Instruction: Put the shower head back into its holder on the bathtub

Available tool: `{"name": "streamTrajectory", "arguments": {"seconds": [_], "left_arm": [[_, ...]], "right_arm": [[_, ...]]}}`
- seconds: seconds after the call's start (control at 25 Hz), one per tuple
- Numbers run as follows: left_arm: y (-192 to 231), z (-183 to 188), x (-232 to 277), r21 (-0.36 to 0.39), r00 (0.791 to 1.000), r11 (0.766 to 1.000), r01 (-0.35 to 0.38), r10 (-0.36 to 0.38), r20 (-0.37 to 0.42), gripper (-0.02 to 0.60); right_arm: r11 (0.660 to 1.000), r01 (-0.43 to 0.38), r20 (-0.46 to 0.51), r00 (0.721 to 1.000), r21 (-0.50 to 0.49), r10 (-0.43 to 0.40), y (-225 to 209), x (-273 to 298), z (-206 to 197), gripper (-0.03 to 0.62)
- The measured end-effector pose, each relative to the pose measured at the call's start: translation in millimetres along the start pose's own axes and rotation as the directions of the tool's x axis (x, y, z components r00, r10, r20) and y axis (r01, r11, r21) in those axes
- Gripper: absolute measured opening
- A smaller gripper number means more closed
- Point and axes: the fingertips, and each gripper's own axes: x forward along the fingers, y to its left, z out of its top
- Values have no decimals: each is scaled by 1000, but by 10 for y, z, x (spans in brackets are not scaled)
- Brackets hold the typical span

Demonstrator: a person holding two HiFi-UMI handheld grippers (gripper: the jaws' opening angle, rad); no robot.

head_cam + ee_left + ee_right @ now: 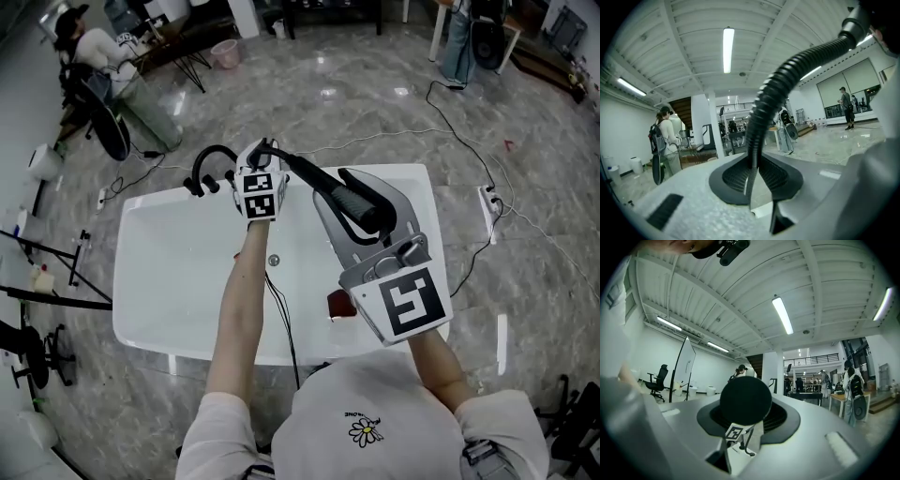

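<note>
The black shower head (359,202) hangs above the white bathtub (141,281), held up between both grippers. My right gripper (364,192) is shut on its thick end, which shows as a round black knob (745,401) filling the gap between the jaws in the right gripper view (747,423). My left gripper (264,152) is shut on the ribbed black hose (773,93), which rises from the jaws (752,176) and curves up to the right. A black curved faucet fitting (202,167) stands on the tub's far rim, just left of the left gripper. I cannot make out the holder.
A small red object (339,305) lies in the tub under my right gripper. A thin black line (281,319) runs down the tub's inside. Cables and a power strip (487,199) lie on the marble floor at right; stands (47,253) are at left. A person (94,52) sits at the far left.
</note>
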Motion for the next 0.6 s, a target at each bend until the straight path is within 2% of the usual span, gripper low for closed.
{"name": "streamTrajectory", "arguments": {"seconds": [0.12,0.24,0.4,0.6], "left_arm": [[-27,-282,36,-65,999,998,-15,13,-35,61],[25,-282,132,-128,1000,991,-28,27,-7,61],[208,-95,361,-108,999,994,-31,35,37,61],[368,-93,643,-82,998,996,-34,38,47,61]], "right_arm": [[1000,-2,26,1000,-10,2,-52,51,-16,141],[1000,0,12,1000,-12,0,-129,117,-85,141],[1000,6,-80,997,19,-5,-219,235,-321,141],[1000,25,-31,999,10,-24,-367,421,-391,141]]}}
